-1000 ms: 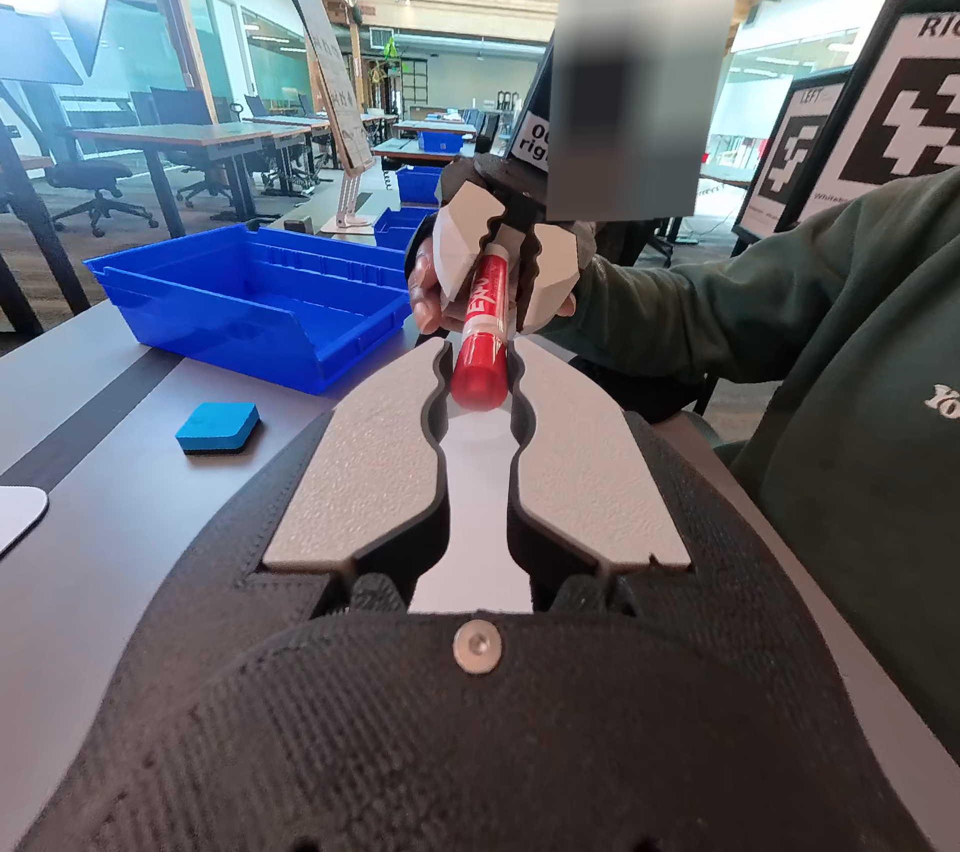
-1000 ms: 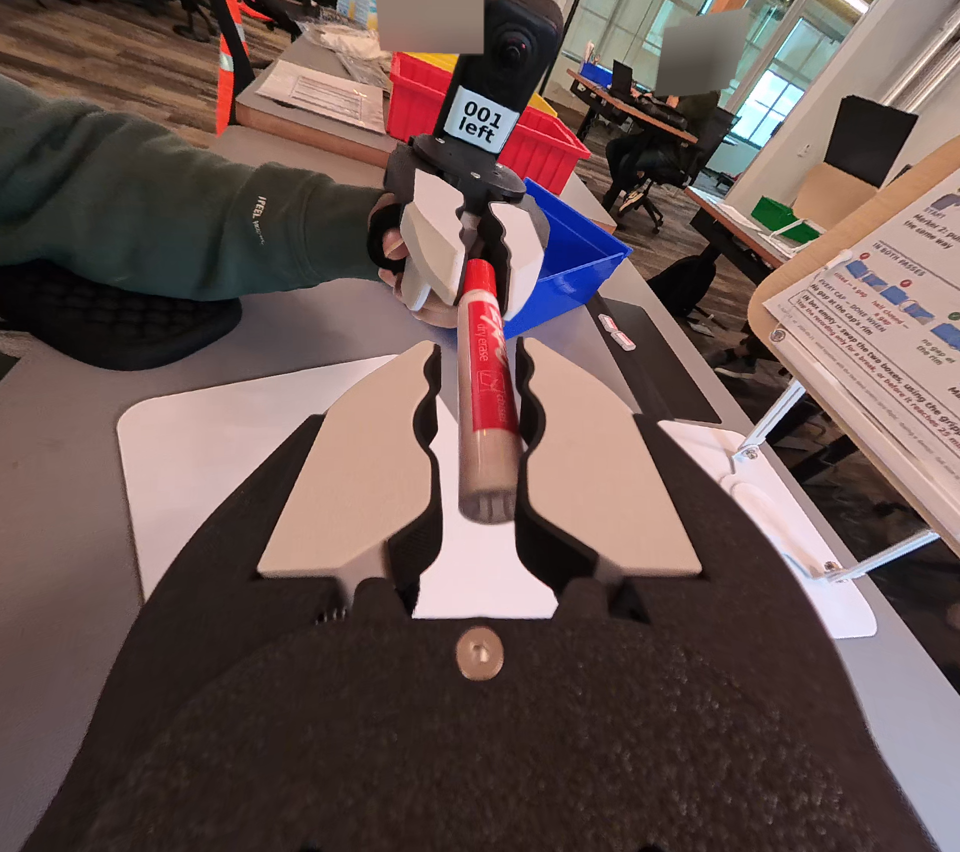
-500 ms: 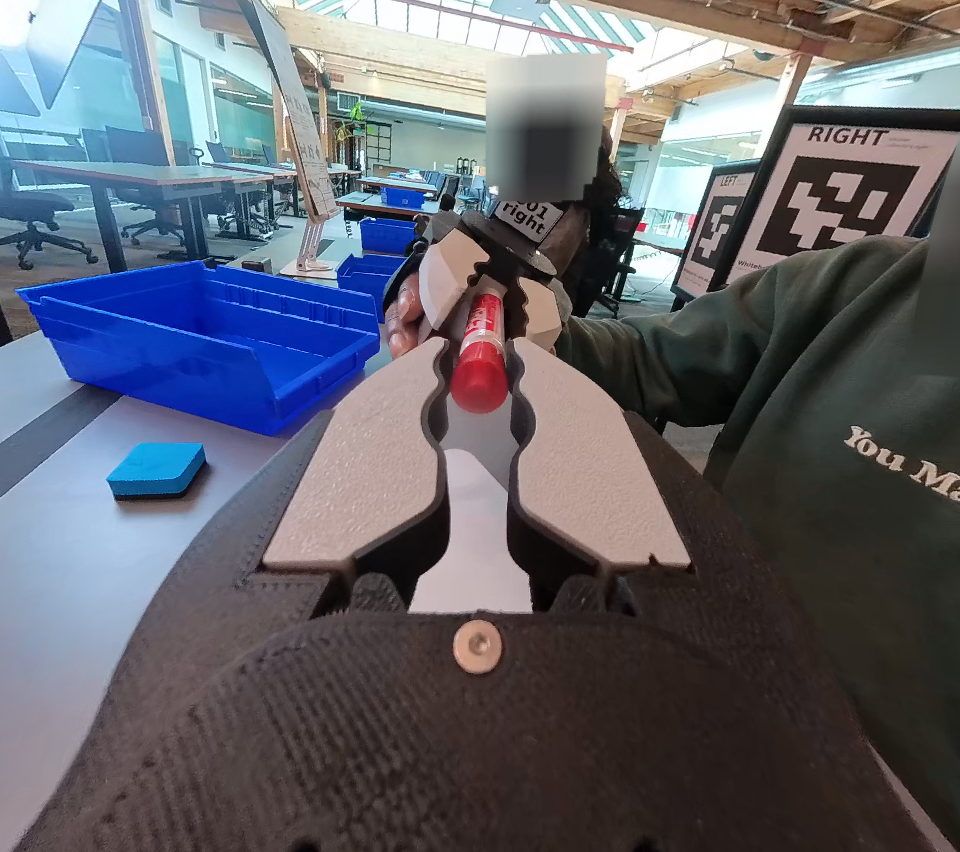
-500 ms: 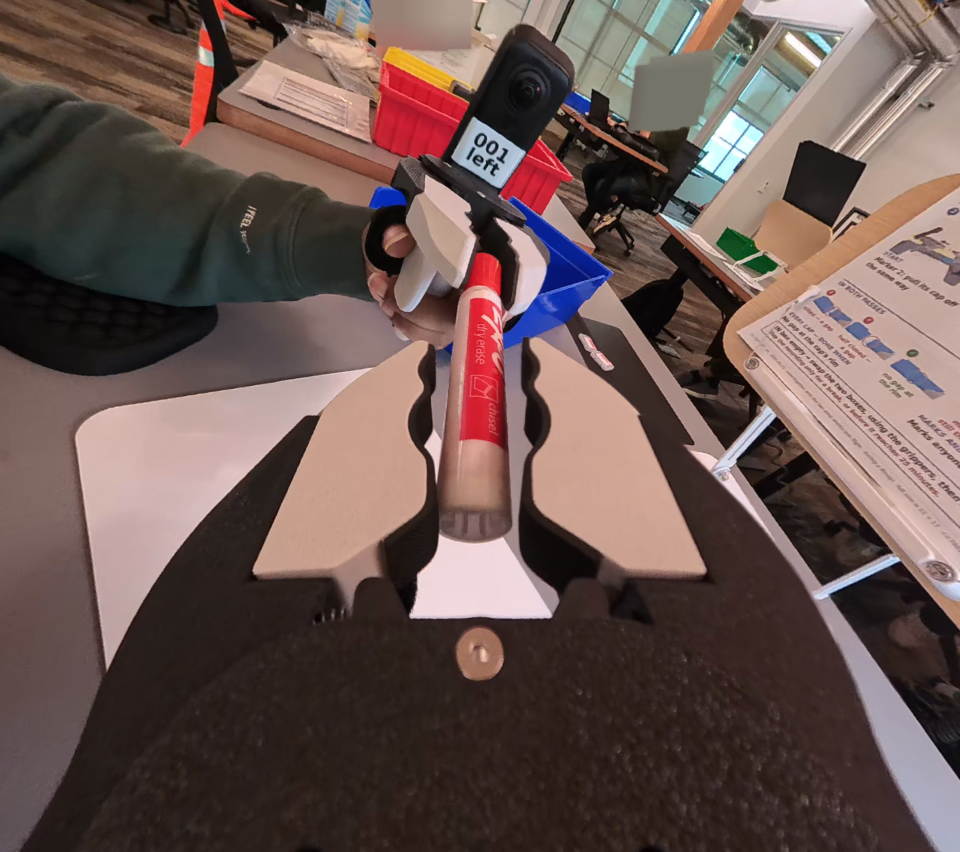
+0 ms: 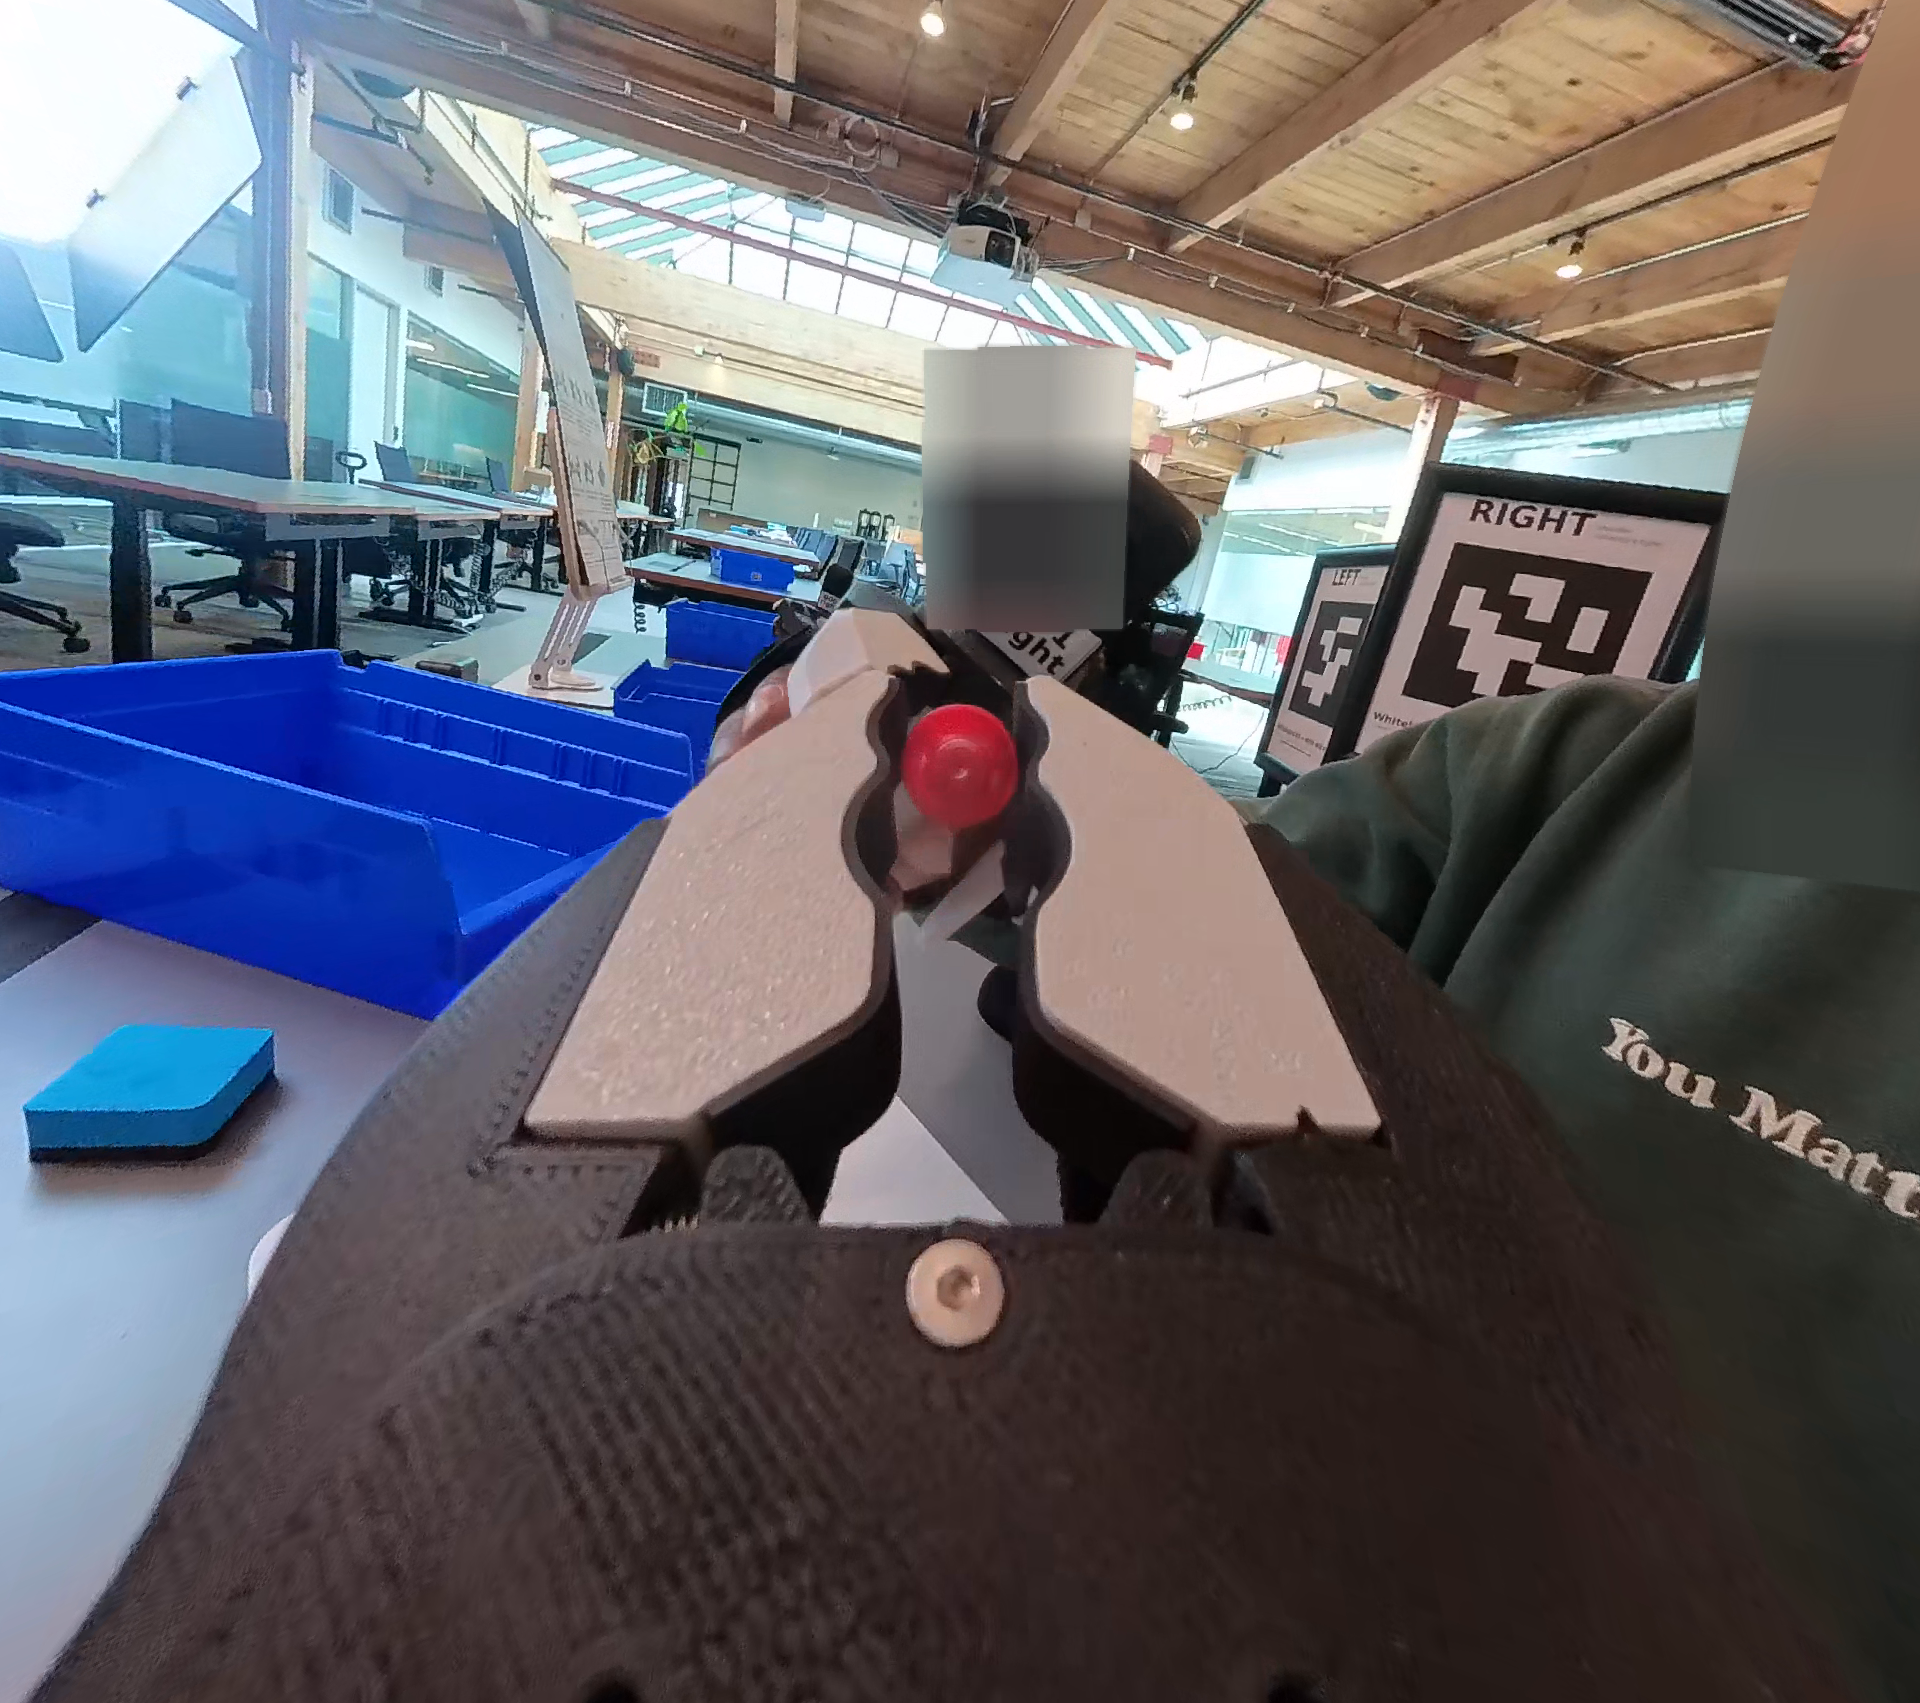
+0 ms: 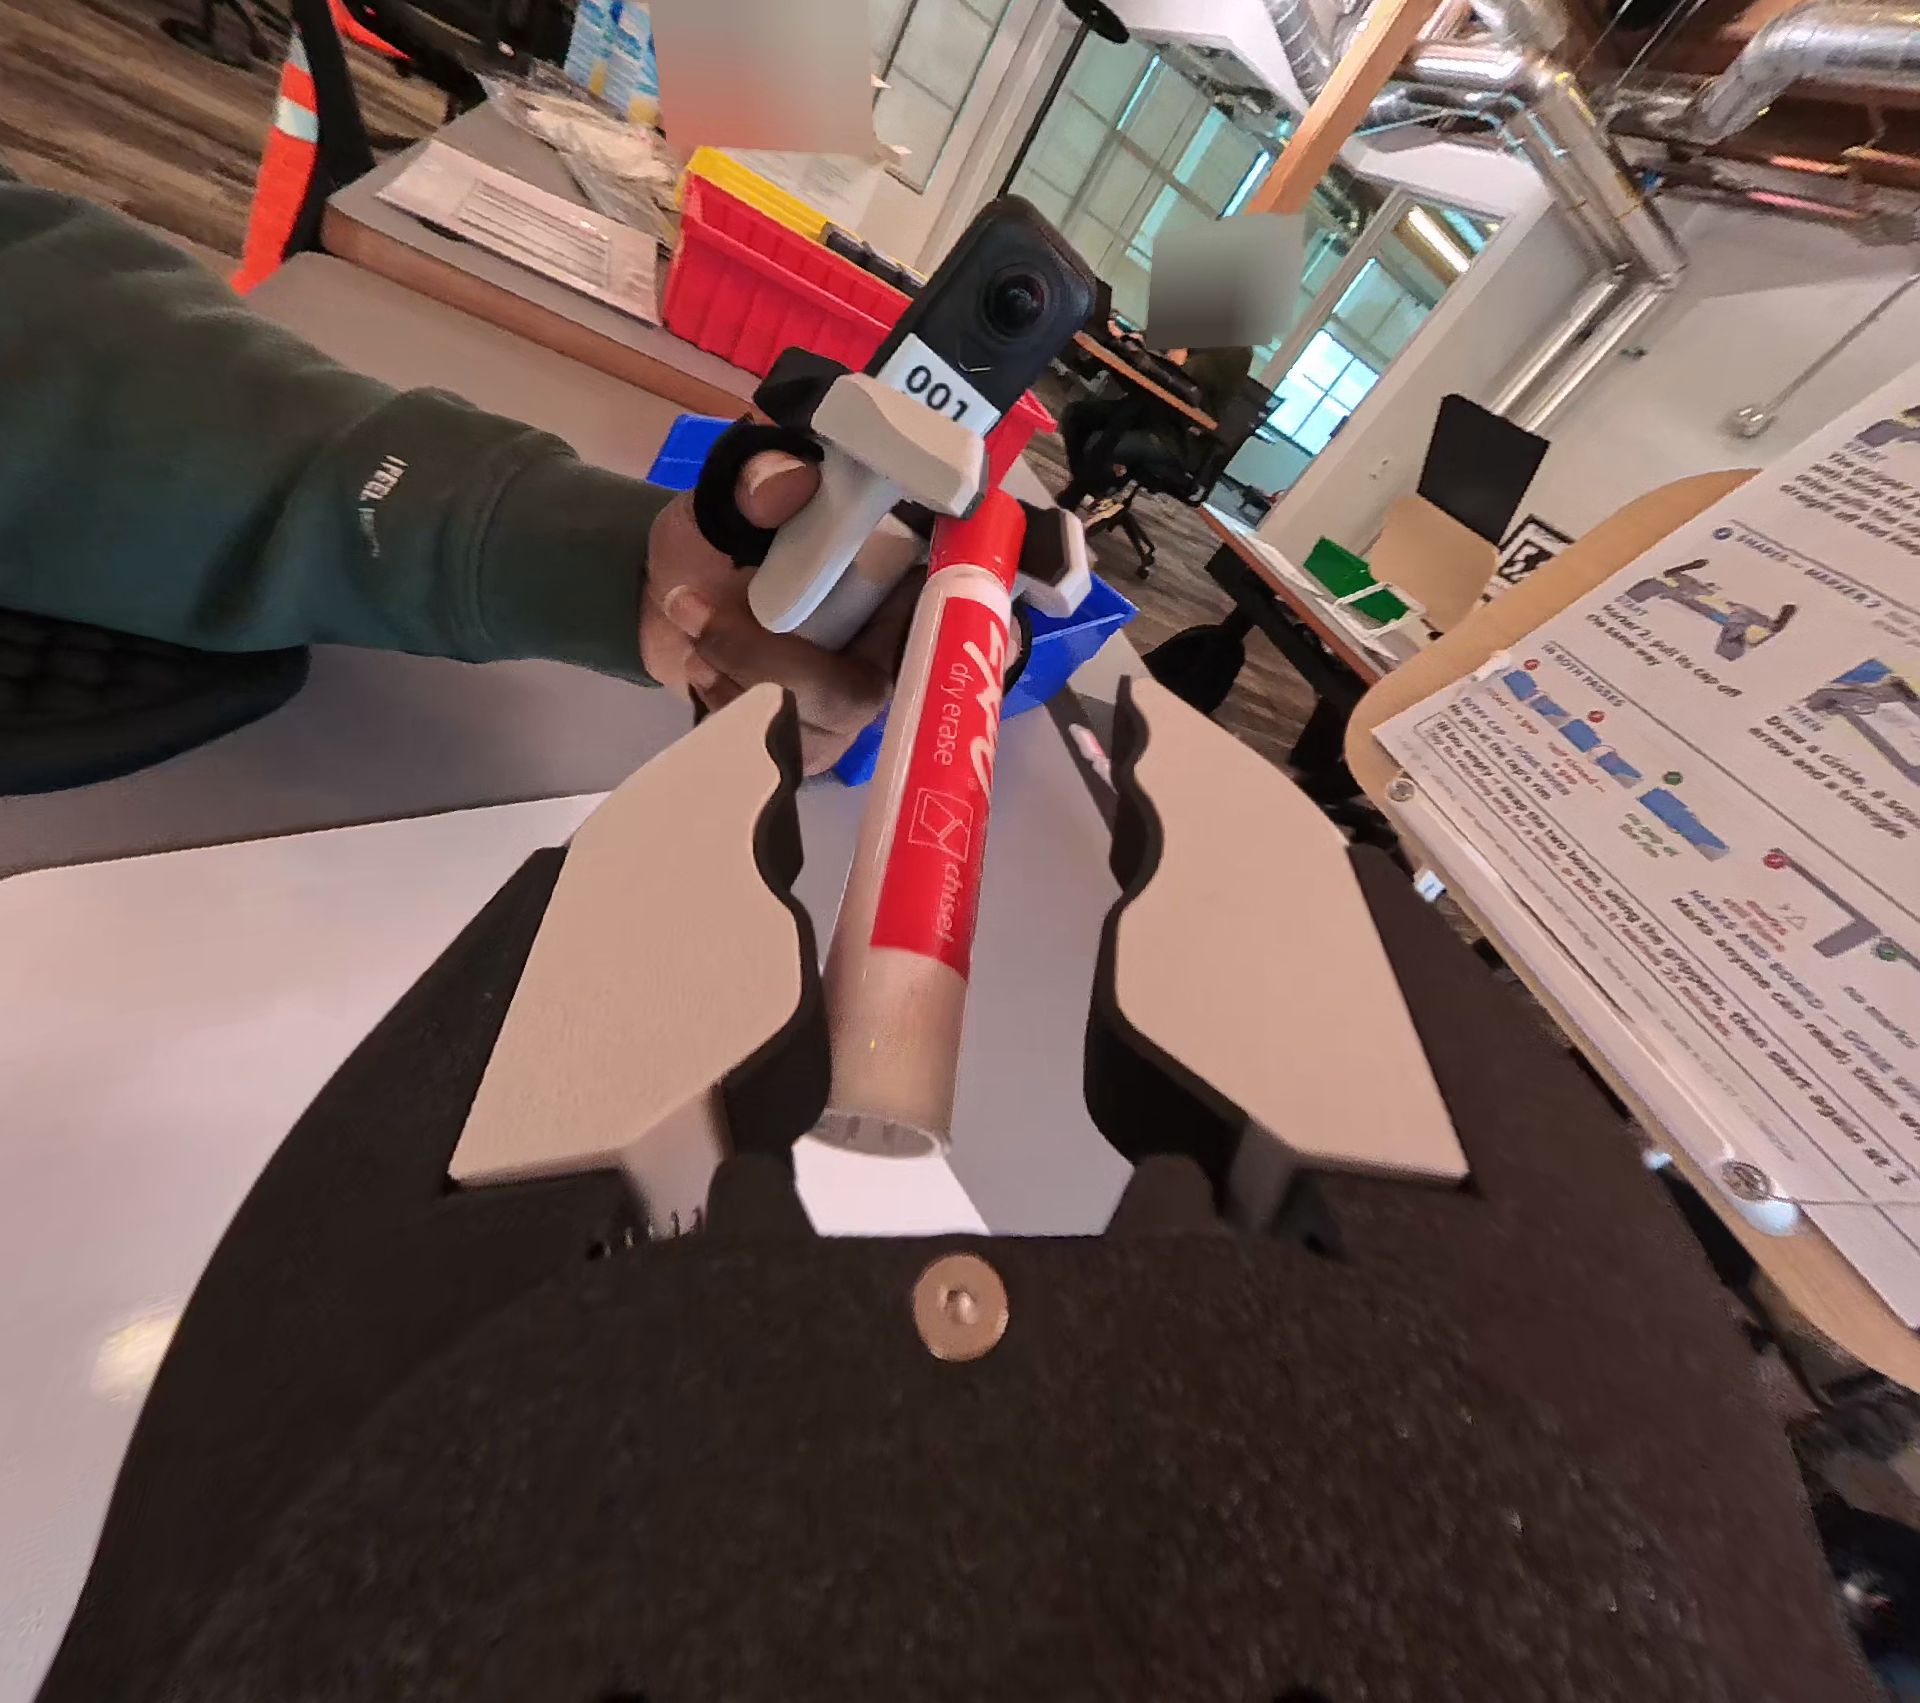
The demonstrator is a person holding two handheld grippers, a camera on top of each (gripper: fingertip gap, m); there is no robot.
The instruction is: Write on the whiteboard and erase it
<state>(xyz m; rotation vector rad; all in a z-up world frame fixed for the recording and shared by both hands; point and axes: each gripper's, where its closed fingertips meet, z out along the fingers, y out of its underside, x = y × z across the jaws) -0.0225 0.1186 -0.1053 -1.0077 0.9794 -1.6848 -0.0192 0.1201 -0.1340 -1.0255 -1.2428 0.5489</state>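
1. The left gripper (image 5: 951,760) is clamping the red cap (image 5: 958,765) of the marker (image 6: 925,832) between its narrowly parted fingers (image 5: 748,915); the cap's round end is facing the left wrist camera.
2. The right gripper (image 6: 956,832) is standing with its fingers (image 6: 644,957) wide apart. The marker's grey barrel is lying against the inner edge of the left-hand finger and clear of the other, so this gripper is gripping nothing.
3. The marker is hanging in the air between the two grippers, above the whiteboard (image 6: 208,978) that is lying flat on the desk (image 6: 436,718).
4. Handling, as a judgement: the marker is looking light, stiff and smooth plastic, so it is likely to slip or swivel under a loose pinch. The best hold for the right gripper is seeming to be the mid-barrel, on the red label, seated in the scalloped notches of the fingers.
5. The cap is probably a snug press fit, so a straight pull along the marker's axis is suiting it better than bending.
6. The blue eraser (image 5: 151,1087) is lying near the desk's left edge in the left wrist view, in front of a blue bin (image 5: 312,812); it is looking soft and light, easy to take by its sides.
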